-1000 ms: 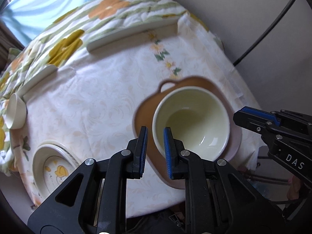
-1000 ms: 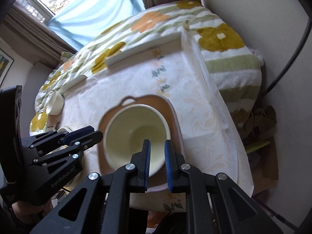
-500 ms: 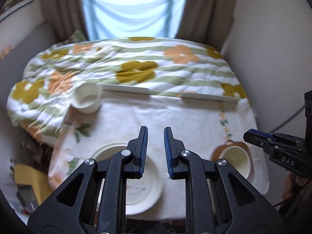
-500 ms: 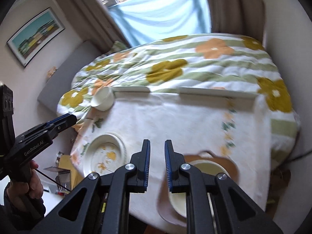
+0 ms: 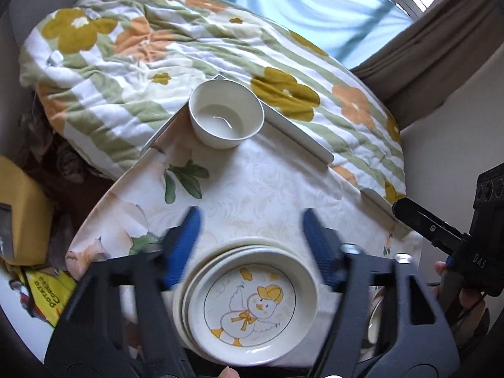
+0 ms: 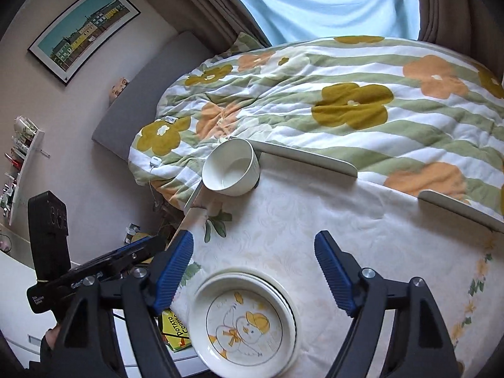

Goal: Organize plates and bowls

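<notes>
Duck plate (image 5: 250, 307) at table edge (image 5: 94, 217).

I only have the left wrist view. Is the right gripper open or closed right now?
Observer: Open. In the right wrist view, the right gripper has its fingers spread wide, framing the duck plate stack.
Operator: What's on the cloth to the right of that stack?
Observer: The tablecloth has a small flower border running along its right edge.
Operator: Anything on the wall left of the bed?
Observer: A framed picture of coloured houses hangs there.
</notes>
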The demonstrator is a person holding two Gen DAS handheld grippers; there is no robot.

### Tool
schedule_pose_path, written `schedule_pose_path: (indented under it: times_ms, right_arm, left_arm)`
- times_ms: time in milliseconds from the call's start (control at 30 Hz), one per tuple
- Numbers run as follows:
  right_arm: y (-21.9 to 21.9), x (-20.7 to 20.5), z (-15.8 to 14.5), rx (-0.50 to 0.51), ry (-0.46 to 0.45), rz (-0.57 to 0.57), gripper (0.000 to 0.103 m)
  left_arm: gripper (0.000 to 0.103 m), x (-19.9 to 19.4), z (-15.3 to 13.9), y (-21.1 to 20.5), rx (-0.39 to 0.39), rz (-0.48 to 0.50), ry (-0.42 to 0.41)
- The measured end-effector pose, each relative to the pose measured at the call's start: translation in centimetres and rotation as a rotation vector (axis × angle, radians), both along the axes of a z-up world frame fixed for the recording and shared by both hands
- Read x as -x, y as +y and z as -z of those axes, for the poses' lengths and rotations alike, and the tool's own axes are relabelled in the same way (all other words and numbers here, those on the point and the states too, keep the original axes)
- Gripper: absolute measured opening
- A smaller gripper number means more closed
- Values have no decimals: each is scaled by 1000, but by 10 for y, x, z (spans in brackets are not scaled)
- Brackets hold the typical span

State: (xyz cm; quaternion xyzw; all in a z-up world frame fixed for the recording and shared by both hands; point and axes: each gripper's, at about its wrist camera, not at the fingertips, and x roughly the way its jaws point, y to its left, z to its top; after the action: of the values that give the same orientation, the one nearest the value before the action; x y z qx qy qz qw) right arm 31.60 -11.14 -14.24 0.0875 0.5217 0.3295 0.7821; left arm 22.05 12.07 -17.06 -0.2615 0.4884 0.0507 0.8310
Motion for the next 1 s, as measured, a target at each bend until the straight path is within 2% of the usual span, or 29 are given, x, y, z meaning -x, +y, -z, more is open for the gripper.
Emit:
schedule_pose_path:
  times_ms: [33,133,167,233,367,400,467,500,567,633,667,767,833,867,933,1000]
  right_arm:
    - [10,-10,5,6,14,-7,76]
    - [36,-38,20,12,50,-23,77]
    - [45,-48,26,10,57,-29,81]
    - [64,-68,40,7,77,-42,96]
    - [95,-102,73,41,146,-78,96]
    - [103,-108,85,47,188,-87,96]
    - [108,-115,99,36,213,-73,96]
    - [111,-117,104,42,210,-61,96]
    - [119,-123,114,44,217,-56,96]
    - [125,-130,124,20,235,-51,94]
    - [128,-133,127,11,238,-50,92]
    - [137,-136,134,23,239,-56,73]
    - [141,-136,139,30,238,-62,55]
    - [143,-136,141,30,239,-63,49]
    - [144,-137,144,25,244,-64,23]
    - [144,-136,145,19,239,-60,23]
  left_arm:
    - [97,-5,4,7,7,-19,-7]
    - [97,-32,22,31,34,-49,22]
    - [97,-41,29,38,46,-65,30]
    - [97,-56,43,53,75,-104,35]
    - [97,-77,69,75,88,-188,12]
    - [97,-82,76,79,90,-199,9]
    - [96,-90,88,84,106,-208,8]
    - [94,-95,95,85,115,-204,12]
    - [77,-103,105,87,121,-196,18]
    - [64,-112,115,89,132,-185,31]
    - [57,-115,120,90,141,-183,37]
    - [40,-127,131,91,153,-169,42]
    - [31,-131,134,90,132,-160,45]
    - [27,-132,134,89,113,-158,46]
    - [23,-132,135,90,92,-151,43]
    - [23,-132,134,90,91,-148,38]
